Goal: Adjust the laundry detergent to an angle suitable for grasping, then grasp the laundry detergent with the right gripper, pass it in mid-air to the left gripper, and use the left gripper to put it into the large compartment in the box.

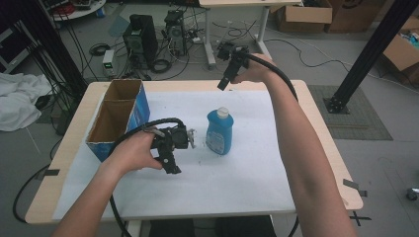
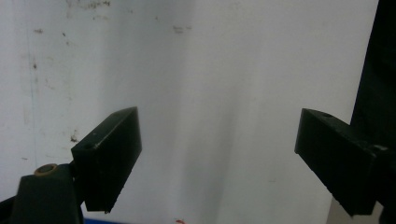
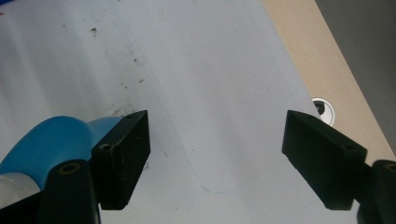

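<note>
The blue bottle stands upright near the middle of the table, on the white sheet that covers most of the top. Its white cap points up, so it is easy to take from above or from the side. To the left of it, near the left edge, is an open cardboard box with blue outer sides and two compartments; both look empty from here. I think the bottle may be meant for this box, because it is the only container on the table.

The left gripper is held low, just left of the bottle, between it and the box. In the left gripper view its jaws stand wide apart with only the white sheet between them, so it grips nothing. Perhaps it waits there to steady the bottle, but this is my guess.

The right gripper is raised over the far edge of the table, pointing down and toward the bottle. In the right gripper view its jaws are also apart and empty, and the bottle appears at the lower left, beside the left jaw and not between the two. The hand seems to be lining up for an approach from the far side.
</note>
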Motion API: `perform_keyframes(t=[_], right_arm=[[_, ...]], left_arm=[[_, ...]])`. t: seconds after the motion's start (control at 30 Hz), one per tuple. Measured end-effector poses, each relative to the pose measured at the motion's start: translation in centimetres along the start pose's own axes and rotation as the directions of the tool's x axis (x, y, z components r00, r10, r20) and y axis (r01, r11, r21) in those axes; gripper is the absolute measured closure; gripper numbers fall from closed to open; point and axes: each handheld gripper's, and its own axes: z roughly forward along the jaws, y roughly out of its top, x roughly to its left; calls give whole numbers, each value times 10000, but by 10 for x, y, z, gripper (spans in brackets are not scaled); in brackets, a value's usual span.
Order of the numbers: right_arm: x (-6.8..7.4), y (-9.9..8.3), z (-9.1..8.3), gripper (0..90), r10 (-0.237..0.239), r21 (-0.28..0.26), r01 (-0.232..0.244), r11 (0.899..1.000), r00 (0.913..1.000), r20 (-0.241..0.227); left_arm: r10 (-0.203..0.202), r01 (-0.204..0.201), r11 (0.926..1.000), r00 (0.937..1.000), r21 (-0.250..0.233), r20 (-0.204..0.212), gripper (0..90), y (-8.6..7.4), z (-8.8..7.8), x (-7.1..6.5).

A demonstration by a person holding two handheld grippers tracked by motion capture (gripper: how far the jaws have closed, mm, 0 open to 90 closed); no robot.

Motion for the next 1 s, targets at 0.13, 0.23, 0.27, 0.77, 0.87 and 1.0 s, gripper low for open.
perform_keyframes(t=[0.13,0.23,0.27,0.77,0.87,1.0], right_arm=[[1,0,0,207,33,-77,-34,10000,10000,-83],[1,0,2,201,11,6,-11,10000,9999,-152],[1,0,3,199,5,-7,-5,10000,9999,-171],[1,-3,1,191,16,13,-16,10000,9999,-102],[2,-4,0,188,37,-34,-37,10000,10000,-86],[2,-5,-2,182,75,-128,-76,9999,9999,-147]], left_arm=[[-66,66,9999,10000,-85,-65,154,-1,-1,1],[-73,73,10000,10000,-17,-40,154,-3,0,2],[-64,64,10000,10000,-13,-45,154,-3,0,3],[-181,180,9998,9998,-28,-112,154,-3,-2,4],[-183,182,9998,9997,-74,-151,155,-3,-4,4],[-202,201,9998,9997,-56,-140,155,-4,-5,5]])
